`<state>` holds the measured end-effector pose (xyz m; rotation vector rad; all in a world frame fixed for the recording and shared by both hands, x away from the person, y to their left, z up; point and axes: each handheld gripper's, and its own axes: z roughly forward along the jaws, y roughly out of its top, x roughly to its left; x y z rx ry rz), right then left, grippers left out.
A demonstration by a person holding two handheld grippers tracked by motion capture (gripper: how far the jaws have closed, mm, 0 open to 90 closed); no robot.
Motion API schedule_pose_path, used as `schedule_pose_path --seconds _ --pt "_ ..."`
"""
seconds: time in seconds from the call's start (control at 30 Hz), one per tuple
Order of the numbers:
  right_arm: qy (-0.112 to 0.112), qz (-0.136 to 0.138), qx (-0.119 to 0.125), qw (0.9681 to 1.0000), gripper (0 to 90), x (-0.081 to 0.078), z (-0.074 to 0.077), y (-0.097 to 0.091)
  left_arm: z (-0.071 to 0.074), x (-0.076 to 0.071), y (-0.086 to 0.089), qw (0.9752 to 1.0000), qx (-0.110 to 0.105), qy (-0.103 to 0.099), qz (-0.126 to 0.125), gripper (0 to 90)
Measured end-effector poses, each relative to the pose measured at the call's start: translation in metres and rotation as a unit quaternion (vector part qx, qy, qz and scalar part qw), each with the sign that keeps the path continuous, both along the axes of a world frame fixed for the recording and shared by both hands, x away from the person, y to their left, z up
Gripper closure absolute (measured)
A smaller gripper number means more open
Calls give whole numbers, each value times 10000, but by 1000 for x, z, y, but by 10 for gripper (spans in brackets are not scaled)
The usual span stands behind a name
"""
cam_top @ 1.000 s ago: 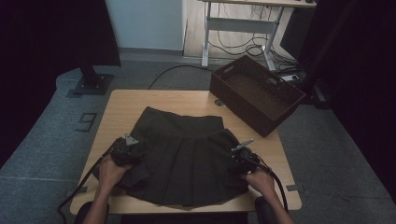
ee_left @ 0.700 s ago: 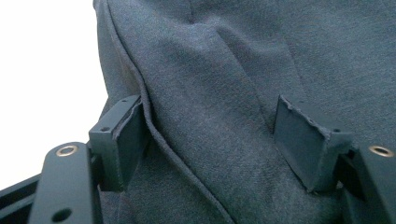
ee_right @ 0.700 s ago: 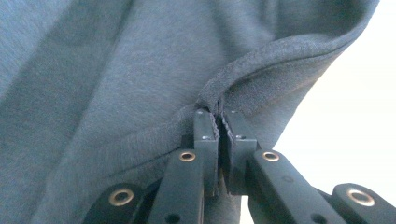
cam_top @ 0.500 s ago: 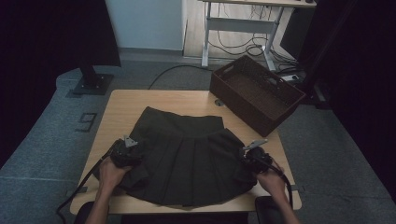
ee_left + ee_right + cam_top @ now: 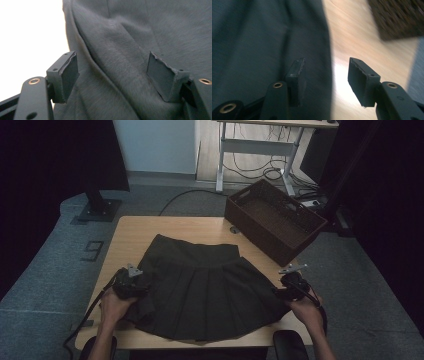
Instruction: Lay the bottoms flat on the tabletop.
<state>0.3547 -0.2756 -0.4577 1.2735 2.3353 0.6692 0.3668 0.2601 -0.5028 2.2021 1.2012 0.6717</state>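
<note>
A dark pleated skirt (image 5: 205, 290) lies spread flat on the wooden table (image 5: 135, 235), waistband toward the far side. My left gripper (image 5: 136, 286) rests at the skirt's left edge. In the left gripper view it (image 5: 112, 65) stands open, with a raised fold of the skirt (image 5: 125, 37) running between the wide-set pads and neither pad pressing on it. My right gripper (image 5: 285, 290) hovers at the skirt's right edge. Its jaws (image 5: 325, 70) have just been opening and hold nothing. Below them the skirt's edge (image 5: 262, 37) meets bare table (image 5: 352, 32).
A brown woven basket (image 5: 275, 220) stands at the table's back right corner, also seen as a basket (image 5: 397, 17) in the right gripper view. Behind the table stands a desk frame with cables (image 5: 260, 167). A black stand base (image 5: 97, 210) sits on the floor at left.
My right gripper has moved to the right, from over the skirt out to its right edge, and risen a little. The left gripper and its hand have stayed in place.
</note>
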Motion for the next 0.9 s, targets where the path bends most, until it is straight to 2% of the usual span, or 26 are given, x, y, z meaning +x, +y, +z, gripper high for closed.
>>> schedule_pose_path --seconds 0.13,0.23,0.33,0.43,0.53,0.6,0.67,0.7,0.8,0.9 --pt "-77 347 110 9993 485 6 3 31 18 -10 11 9995 -299 -133 36 257" --pt "-6 649 131 9978 456 12 -5 55 25 -16 14 9986 -511 -54 -127 257" --pt "129 829 112 9964 410 19 -21 75 22 -18 10 9981 -527 139 -294 257" --pt "313 960 95 9948 381 24 -40 91 10 -14 7 9983 -292 435 -272 283" --pt "440 1004 -144 9939 384 27 -56 98 -2 -10 11 9974 -221 651 -230 418" --pt "494 969 -286 9937 404 29 -65 97 -8 -9 16 9966 -246 749 -232 581" --pt "630 850 61 9944 472 31 -66 89 -10 -9 18 9970 -258 704 -182 781" --pt "669 794 124 9945 514 32 -66 86 -7 -9 19 9971 -303 663 -200 832" --pt "649 715 108 9953 662 32 -65 79 10 -11 21 9985 -409 309 -168 860" --pt "654 534 -55 9964 702 35 -63 70 30 -15 27 9984 -537 -18 -146 859"
